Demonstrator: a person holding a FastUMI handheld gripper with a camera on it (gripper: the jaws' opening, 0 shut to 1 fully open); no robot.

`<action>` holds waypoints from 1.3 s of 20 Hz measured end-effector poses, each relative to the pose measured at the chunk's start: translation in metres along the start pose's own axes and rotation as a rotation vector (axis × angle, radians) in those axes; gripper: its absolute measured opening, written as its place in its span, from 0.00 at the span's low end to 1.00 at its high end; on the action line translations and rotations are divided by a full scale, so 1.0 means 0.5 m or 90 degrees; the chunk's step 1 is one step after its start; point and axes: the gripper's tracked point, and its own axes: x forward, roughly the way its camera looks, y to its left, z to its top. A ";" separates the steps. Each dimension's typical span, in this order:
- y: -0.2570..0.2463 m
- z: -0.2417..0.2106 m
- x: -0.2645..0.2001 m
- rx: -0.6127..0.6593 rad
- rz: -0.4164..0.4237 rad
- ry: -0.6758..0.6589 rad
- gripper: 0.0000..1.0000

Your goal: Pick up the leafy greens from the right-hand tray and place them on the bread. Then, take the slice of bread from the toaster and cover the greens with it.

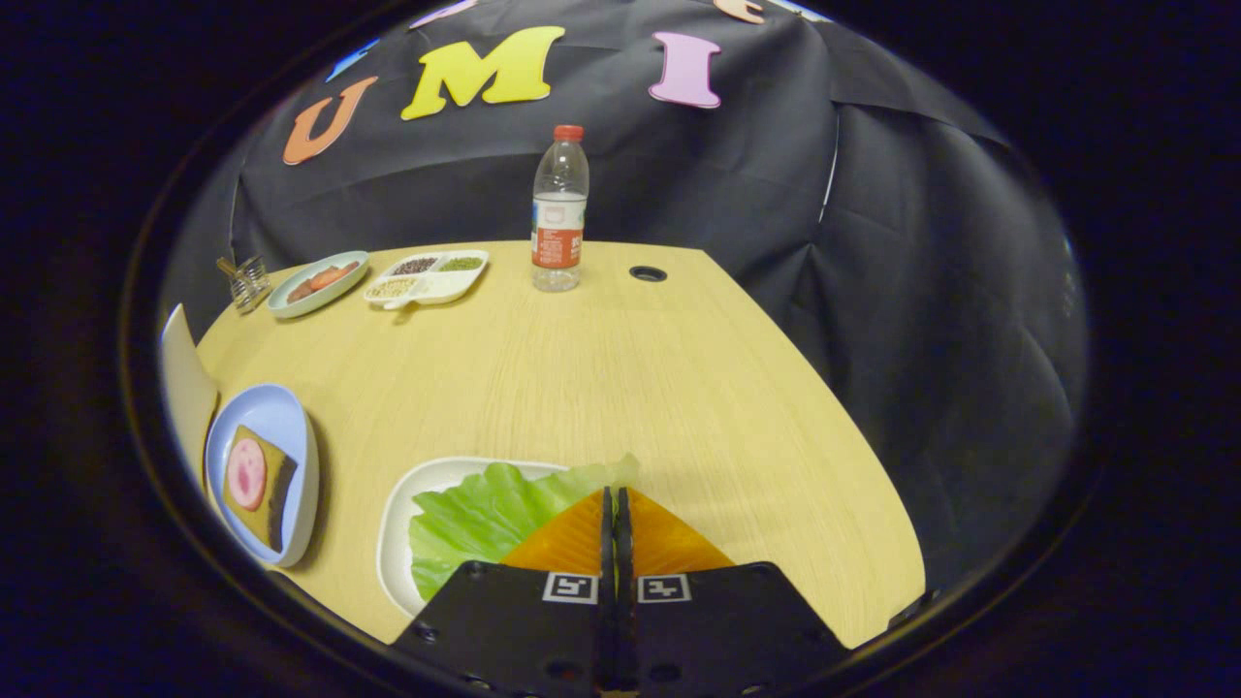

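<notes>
Even, fairly bright light falls from above on my wooden table (pixel 601 388); the water bottle (pixel 559 208) and blue plate (pixel 276 456) cast soft, short shadows. Fisheye distortion bends the table's edges. Focus stays sharp, without glare.

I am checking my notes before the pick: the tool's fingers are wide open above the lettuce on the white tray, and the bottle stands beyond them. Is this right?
Not quite. The gripper view shows the tool with its fingers closed together, not wide open. The rest holds: they are above the lettuce on the white tray, and the bottle stands beyond them.
</notes>
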 end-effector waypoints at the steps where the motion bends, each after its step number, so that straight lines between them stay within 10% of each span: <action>1: -0.001 0.006 -0.010 -0.004 -0.001 -0.006 0.00; 26: 0.273 0.133 -0.344 -0.073 0.044 -0.214 0.00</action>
